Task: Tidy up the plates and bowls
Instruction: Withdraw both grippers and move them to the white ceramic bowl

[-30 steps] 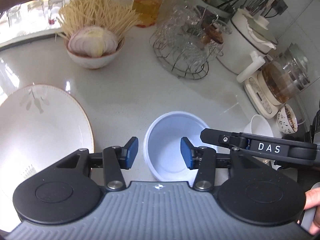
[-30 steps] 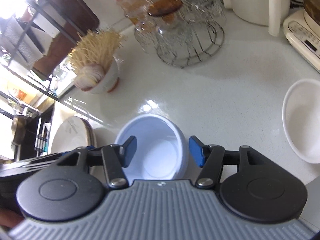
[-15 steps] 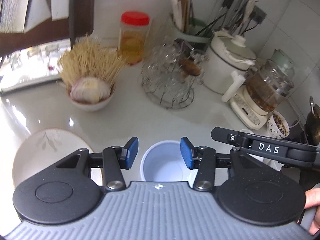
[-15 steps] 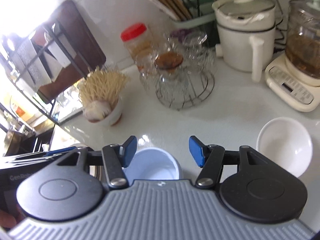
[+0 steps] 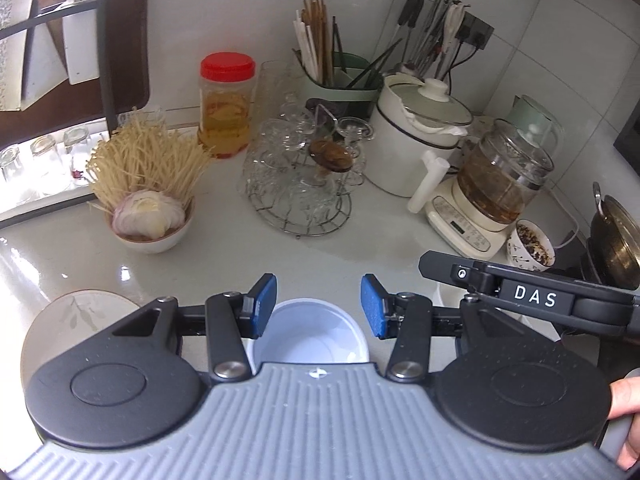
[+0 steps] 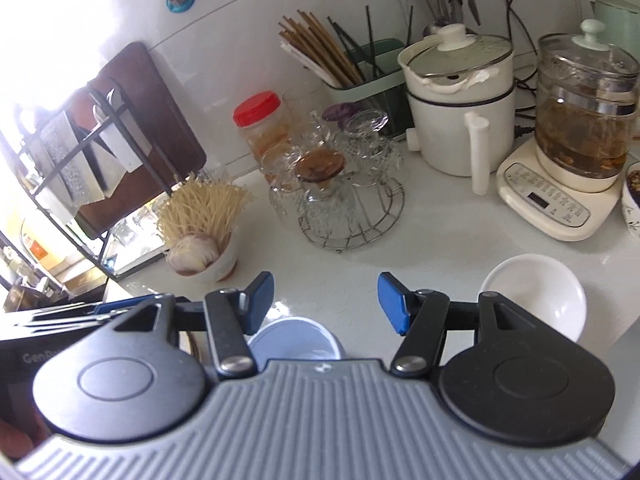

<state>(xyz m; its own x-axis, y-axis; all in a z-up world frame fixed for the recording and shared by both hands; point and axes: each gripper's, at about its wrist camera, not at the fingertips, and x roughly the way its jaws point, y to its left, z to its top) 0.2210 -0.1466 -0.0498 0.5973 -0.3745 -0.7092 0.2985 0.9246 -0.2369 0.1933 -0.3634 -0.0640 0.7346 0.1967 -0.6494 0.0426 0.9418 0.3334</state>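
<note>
A pale blue bowl (image 5: 310,338) stands on the white counter, just below and between my left gripper's open blue pads; the left gripper (image 5: 318,310) is raised above it, empty. The bowl also shows in the right wrist view (image 6: 296,340), under the open, empty right gripper (image 6: 326,304). A white plate with a leaf print (image 5: 76,320) lies left of the bowl. A white bowl (image 6: 536,294) sits on the counter to the right. A bowl of noodles and onion (image 5: 150,216) stands further back left.
At the back stand a wire rack of glasses (image 5: 304,184), a red-lidded jar (image 5: 227,106), a chopstick holder (image 5: 340,80), a white pot (image 5: 420,144), a glass kettle on its base (image 5: 492,196) and a small patterned bowl (image 5: 530,244). A dark rack (image 6: 100,152) stands left.
Both grippers have risen and pulled back from the blue bowl, which now looks smaller and lower in both views. Both stay open. The bowl and plate have not moved.
</note>
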